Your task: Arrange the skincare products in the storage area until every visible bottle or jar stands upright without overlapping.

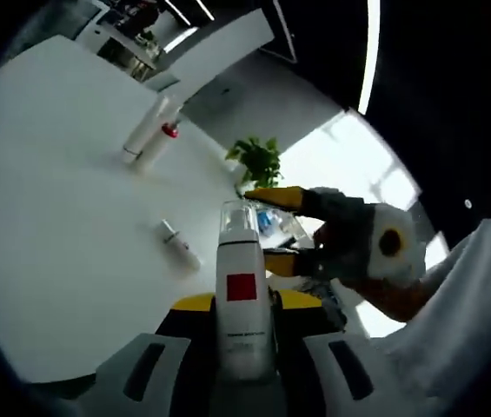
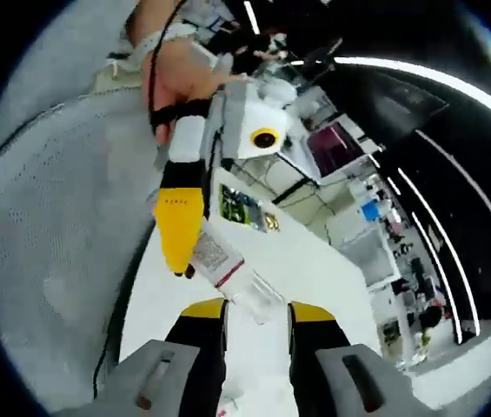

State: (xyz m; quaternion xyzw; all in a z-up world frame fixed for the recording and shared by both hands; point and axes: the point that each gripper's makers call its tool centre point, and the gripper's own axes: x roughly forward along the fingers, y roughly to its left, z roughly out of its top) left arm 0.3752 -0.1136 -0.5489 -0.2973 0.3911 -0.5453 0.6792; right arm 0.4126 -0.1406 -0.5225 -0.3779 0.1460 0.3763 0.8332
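Note:
My left gripper (image 1: pixel 245 306) is shut on a white bottle (image 1: pixel 242 300) with a red square label and a clear cap (image 1: pixel 238 217), held off the round white table (image 1: pixel 54 226). My right gripper (image 1: pixel 273 230) comes in from the right, open, its yellow tips close beside the cap. In the right gripper view the same bottle (image 2: pixel 221 259) lies slanted, its clear cap (image 2: pixel 258 301) between my open right gripper's (image 2: pixel 256 311) tips, and a yellow finger (image 2: pixel 180 221) of the left gripper lies against it. A small bottle (image 1: pixel 180 246) lies flat on the table. A white tube (image 1: pixel 145 130) and a red-capped bottle (image 1: pixel 163 139) lie farther off.
A potted green plant (image 1: pixel 258 161) stands past the table's far edge. A person's hand (image 2: pixel 175 74) holds the left gripper. White cloth (image 1: pixel 480 295) hangs at the right. A grey mesh surface (image 2: pixel 45 261) lies left of the white tabletop (image 2: pixel 315 261).

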